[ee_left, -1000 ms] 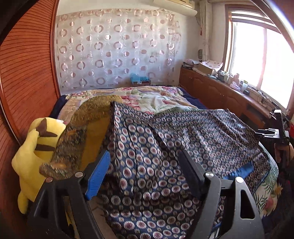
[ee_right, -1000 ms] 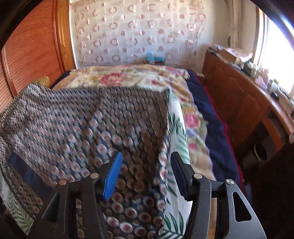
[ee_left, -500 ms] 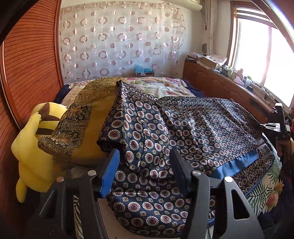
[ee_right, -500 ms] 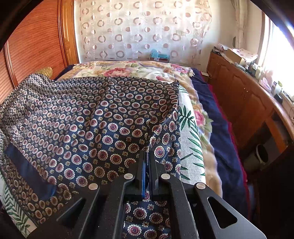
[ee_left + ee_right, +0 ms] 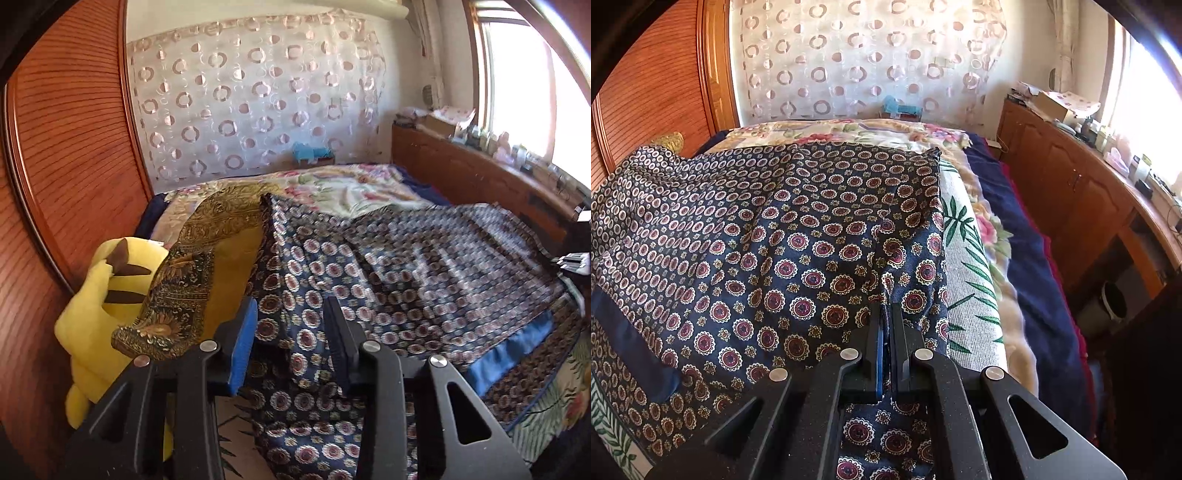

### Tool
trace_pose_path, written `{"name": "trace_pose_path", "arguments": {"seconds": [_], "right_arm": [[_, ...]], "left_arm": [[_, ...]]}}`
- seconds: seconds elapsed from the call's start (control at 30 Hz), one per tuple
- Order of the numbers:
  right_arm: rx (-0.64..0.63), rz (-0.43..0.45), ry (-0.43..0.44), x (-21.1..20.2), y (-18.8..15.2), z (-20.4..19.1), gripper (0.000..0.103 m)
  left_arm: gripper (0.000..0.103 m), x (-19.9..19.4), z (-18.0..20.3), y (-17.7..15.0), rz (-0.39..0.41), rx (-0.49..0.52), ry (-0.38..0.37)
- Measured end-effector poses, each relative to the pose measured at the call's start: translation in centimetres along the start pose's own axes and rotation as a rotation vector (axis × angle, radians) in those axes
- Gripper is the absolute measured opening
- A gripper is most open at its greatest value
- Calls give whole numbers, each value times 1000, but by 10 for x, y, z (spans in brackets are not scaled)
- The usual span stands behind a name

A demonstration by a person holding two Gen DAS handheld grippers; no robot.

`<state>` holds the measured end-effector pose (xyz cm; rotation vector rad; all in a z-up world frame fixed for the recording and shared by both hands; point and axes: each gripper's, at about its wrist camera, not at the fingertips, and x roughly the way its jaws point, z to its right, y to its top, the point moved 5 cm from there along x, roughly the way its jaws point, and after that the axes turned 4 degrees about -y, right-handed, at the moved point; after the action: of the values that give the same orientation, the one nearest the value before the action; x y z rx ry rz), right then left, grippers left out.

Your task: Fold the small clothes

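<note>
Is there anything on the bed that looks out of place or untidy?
A gold patterned cloth lies draped over the yellow plush toy at the bed's left edge, crumpled and hanging. Otherwise nothing stands out.

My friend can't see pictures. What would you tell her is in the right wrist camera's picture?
The right gripper is pinched shut on the edge of a dark blue patterned cloth spread over a bed with a leafy, flowery cover. Behind it hangs a pale curtain with circles, and a wooden cabinet runs along the right under a bright window.
</note>
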<state>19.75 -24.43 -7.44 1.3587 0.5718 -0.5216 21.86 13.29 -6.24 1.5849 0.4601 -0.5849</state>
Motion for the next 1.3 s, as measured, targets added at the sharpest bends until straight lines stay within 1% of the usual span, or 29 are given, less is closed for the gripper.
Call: {"name": "trace_pose_path", "arguments": {"seconds": [0.07, 0.1, 0.13, 0.17, 0.2, 0.23, 0.33, 0.43, 0.53, 0.6, 0.67, 0.77, 0.83, 0.97, 1.03, 1.13, 1.2, 1.3], "right_arm": [[5, -6, 1, 5, 0, -1, 2], [7, -7, 1, 6, 0, -1, 2], [8, -7, 0, 12, 0, -4, 2], [7, -8, -2, 13, 1, -5, 2], [4, -9, -4, 13, 0, -5, 2], [1, -10, -5, 15, 0, -7, 2], [-9, -10, -11, 17, 2, -11, 2], [-6, -5, -8, 18, 2, -11, 1], [7, 17, 6, 14, 4, -10, 1], [28, 26, 42, 9, 5, -11, 1], [45, 48, 68, 1, 7, -11, 1], [56, 88, 94, -22, 14, -7, 1], [72, 109, 111, -37, 18, -2, 1], [94, 123, 138, -58, 19, 8, 1], [95, 114, 144, -64, 14, 10, 1], [84, 95, 127, -63, 3, 14, 1], [81, 75, 115, -59, -5, 15, 1], [73, 29, 95, -44, -14, 13, 1]], "left_arm": [[39, 14, 0, -3, -56, 31, 35], [29, 18, 0, -5, -70, 50, 44], [12, 23, 1, -7, -87, 77, 63], [10, 26, -1, -8, -100, 88, 87], [5, 27, -3, -8, -102, 89, 89], [4, 26, -4, -7, -102, 81, 72], [2, 17, -3, -1, -78, 56, 36], [2, 1, 1, 10, -40, 13, -38], [2, -15, 7, 23, -4, -34, -117], [2, -27, 12, 29, 20, -69, -173], [2, -37, 16, 32, 44, -84, -195], [2, -47, 13, 29, 71, -112, -206], [2, -48, 7, 25, 77, -128, -197], [2, -42, -8, 1, 49, -182, -185], [2, -38, -15, -13, 26, -202, -179], [2, -28, -22, -36, -14, -232, -173], [2, -20, -22, -48, -42, -239, -166], [2, -11, -21, -58, -62, -242, -155]]}}
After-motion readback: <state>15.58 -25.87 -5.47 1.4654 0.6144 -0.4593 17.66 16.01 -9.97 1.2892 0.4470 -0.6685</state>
